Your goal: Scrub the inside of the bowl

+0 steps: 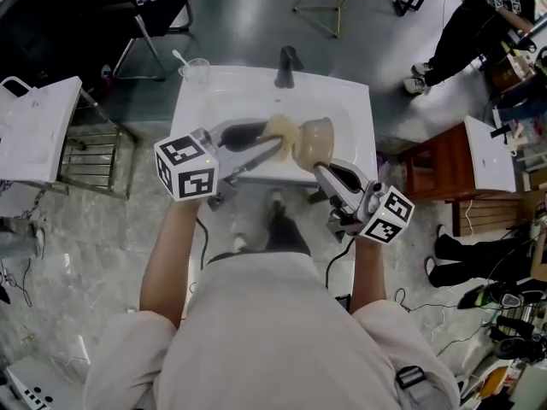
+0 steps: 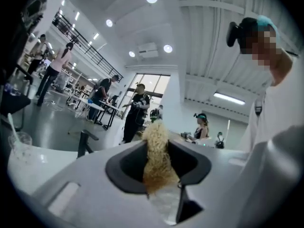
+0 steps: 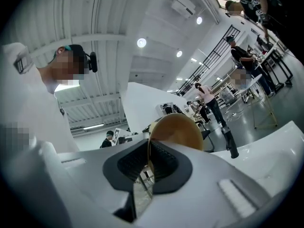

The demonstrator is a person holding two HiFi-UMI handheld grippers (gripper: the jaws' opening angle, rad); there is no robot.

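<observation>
Left tongs (image 1: 273, 137) are clamped on a tuft of pale yellow fibrous scrubber (image 2: 156, 156). In the left gripper view the dark pads press it from both sides and the fibres stick out past the tips. Right tongs (image 1: 319, 166) are nearly together, pinching the thin rim of the tan bowl (image 3: 179, 128). In the right gripper view the rim sits between the ribbed pads and the round body rises beyond them.

From the head view, the bowl (image 1: 314, 139) is held in the air over the white sink (image 1: 359, 109), tipped onto its side, in front of the dark faucet (image 1: 288, 65). The scrubber (image 1: 279, 129) is just at the bowl's left and touches it. How far it reaches into the hollow cannot be told from above.

Both tongs point inward toward each other across the basin. Each marker cube is near the person's body, the left cube (image 1: 186, 167) at the sink's left front corner and the right cube (image 1: 389, 214) off its right front corner.

A clear plastic cup (image 1: 196, 69) with a white stick in it stands on the sink's back left corner, well apart from the bowl. A white cabinet (image 1: 38, 126) is to the left of the sink and a reddish wooden cabinet (image 1: 432, 165) is to the right.
</observation>
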